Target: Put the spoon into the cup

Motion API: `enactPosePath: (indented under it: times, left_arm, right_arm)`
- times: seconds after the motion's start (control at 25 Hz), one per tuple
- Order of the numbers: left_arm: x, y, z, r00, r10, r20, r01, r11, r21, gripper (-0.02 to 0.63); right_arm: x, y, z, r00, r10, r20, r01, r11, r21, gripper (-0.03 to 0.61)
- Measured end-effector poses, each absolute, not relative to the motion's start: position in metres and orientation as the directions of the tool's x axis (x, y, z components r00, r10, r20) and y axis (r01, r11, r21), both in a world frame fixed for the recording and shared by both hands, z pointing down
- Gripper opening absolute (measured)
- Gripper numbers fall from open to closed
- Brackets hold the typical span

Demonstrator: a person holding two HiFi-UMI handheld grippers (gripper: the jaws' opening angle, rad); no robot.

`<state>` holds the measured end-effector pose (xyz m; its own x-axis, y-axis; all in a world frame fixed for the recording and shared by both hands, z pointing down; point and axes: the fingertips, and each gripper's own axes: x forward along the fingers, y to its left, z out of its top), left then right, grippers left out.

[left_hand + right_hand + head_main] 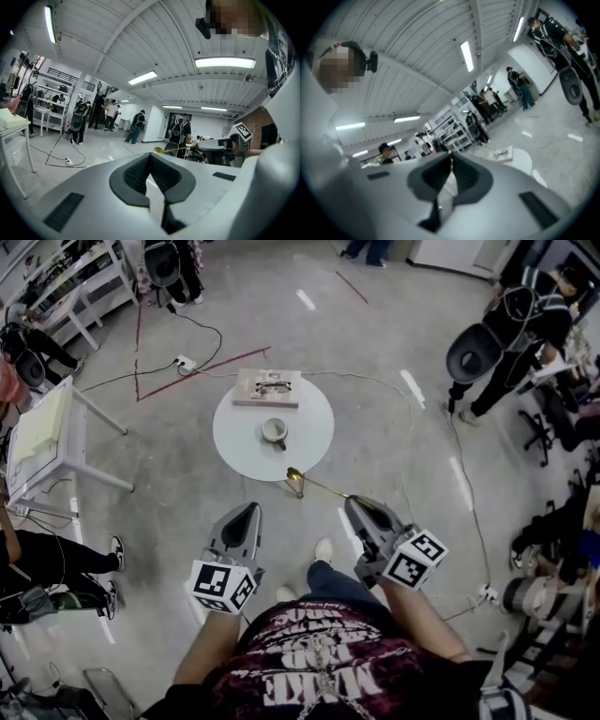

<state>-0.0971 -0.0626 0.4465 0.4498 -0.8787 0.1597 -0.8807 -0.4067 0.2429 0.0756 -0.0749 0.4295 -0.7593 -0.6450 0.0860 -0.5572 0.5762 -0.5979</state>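
A white cup (275, 431) stands upright near the middle of a small round white table (314, 427). My right gripper (359, 506) is shut on the handle of a gold spoon (296, 477). The spoon's bowl points toward the table and hovers just off its near edge. In the left gripper view the spoon (160, 150) sticks out leftward from the right gripper (220, 143). Only a thin gold sliver of the spoon (449, 154) shows at the right gripper's jaw tips. My left gripper (249, 510) hangs left of the spoon, shut and holding nothing, its jaws meeting at the tip (150, 154).
A flat board with glasses (268, 388) lies on the table's far side. A white desk (47, 437) stands at the left. A power strip (185, 362) and cables lie on the floor. People stand around the room's edges, one with a round black pack (473, 352) at the right.
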Motion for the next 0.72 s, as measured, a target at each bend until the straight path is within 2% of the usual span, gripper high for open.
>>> enactPosePath:
  times: [0.4,0.72]
  left_arm:
    - [-0.095,-0.096,0.447,0.424,-0.890,0.168,-0.891,-0.376,0.256,0.031]
    - [-0.091,-0.119,0.434,0.376,-0.913,0.158,-0.913,-0.335,0.233,0.031]
  right_arm:
    - [0.075,-0.116,0.426,-0.785,-0.612,0.090,-0.532,0.593,-0.605,0.037]
    - [0.078,-0.149,0.412,-0.821,-0.570,0.032,-0.464,0.635,-0.618,0.037]
